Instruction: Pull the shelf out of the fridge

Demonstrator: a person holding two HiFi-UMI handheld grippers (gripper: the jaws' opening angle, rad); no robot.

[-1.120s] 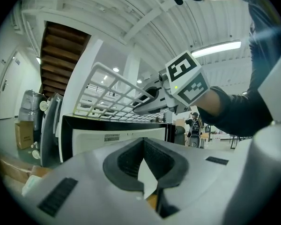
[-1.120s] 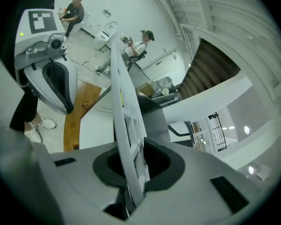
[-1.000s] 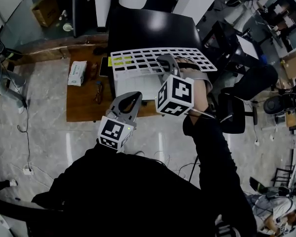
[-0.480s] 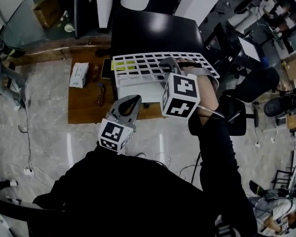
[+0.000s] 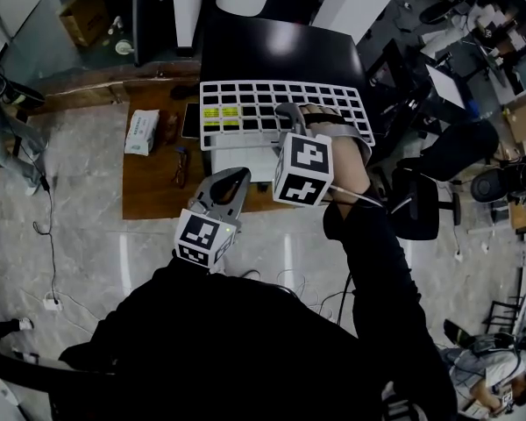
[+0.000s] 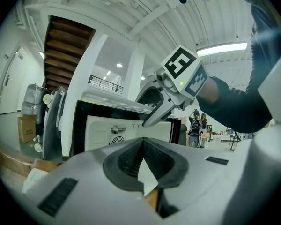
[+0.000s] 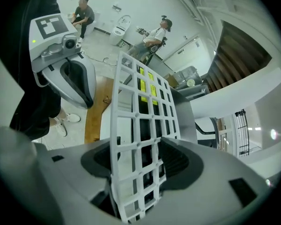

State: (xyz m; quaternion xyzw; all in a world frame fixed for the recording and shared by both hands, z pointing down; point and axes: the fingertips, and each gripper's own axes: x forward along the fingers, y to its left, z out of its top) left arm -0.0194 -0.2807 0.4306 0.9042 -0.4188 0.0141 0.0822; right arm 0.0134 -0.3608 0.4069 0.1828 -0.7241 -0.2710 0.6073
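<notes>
Because the fingers (image 7: 180, 161) of the right gripper (image 7: 139, 162) had just been opening and stood apart around the shelf (image 5: 245, 103), a bump could have knocked it off the fridge (image 5: 272, 51) top where it lay. The left gripper (image 6: 143, 161) had its fingers together, holding nothing. The fridge stood on the wooden surface (image 5: 149, 182). I could not see inside it.

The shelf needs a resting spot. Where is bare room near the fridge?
Bare: the black top behind the shelf, and the wood nearer than the tissue pack. Crowded: between pack and shelf, where glasses lie.
</notes>
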